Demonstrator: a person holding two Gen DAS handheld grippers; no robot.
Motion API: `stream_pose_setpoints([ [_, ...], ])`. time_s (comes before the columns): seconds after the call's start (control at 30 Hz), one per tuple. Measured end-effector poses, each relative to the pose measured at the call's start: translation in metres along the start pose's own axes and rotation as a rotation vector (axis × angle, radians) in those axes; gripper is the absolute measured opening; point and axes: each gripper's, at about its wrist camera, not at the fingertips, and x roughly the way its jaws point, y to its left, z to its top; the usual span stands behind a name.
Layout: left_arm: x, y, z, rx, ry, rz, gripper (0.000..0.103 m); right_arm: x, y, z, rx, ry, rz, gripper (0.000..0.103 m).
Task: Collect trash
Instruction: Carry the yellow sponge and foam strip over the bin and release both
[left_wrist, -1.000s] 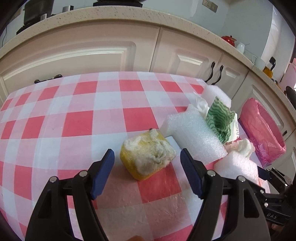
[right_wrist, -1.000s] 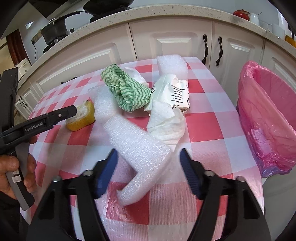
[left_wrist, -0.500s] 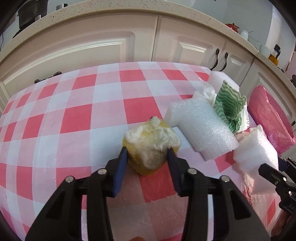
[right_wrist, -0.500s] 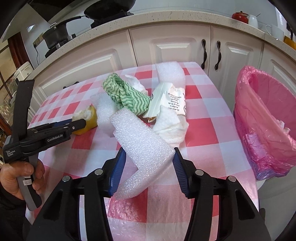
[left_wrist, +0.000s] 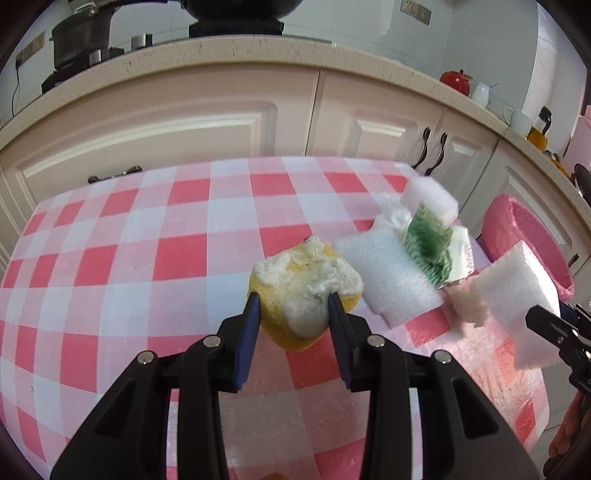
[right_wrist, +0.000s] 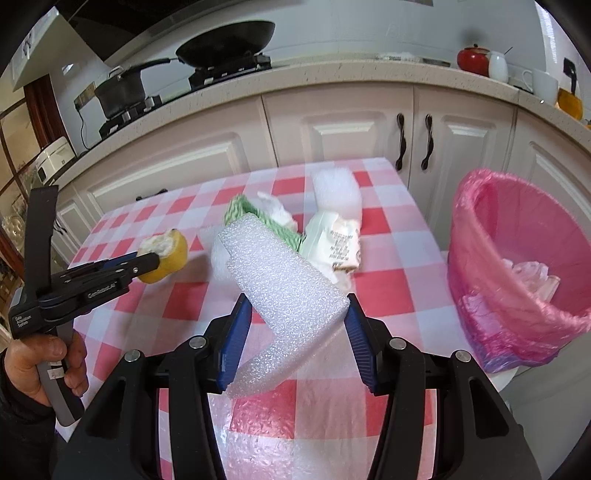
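Left gripper (left_wrist: 293, 308) pinching mouldy lemon half (left_wrist: 304, 291), frame centre. Right gripper (right_wrist: 297, 310) clamped on white foam piece (right_wrist: 284, 280), centre; pink-lined bin (right_wrist: 517, 269) at right.

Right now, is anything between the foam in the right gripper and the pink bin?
Nothing visible. The right gripper holds the foam piece above the table, and the pink-lined bin stands open just off the table's edge, with only bare tablecloth between them.
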Motion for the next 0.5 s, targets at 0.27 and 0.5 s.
stream_pose_setpoints([
  [0.27, -0.032, -0.014, 0.017, 0.014, -0.074, -0.018, 0.036, -0.022, -0.02, 0.016, 0.019, -0.057, -0.031, 0.05],
  [0.5, -0.046, -0.038, 0.026, 0.042, -0.108, -0.046, 0.036, -0.036, -0.045, 0.028, 0.043, -0.096, -0.074, 0.05],
])
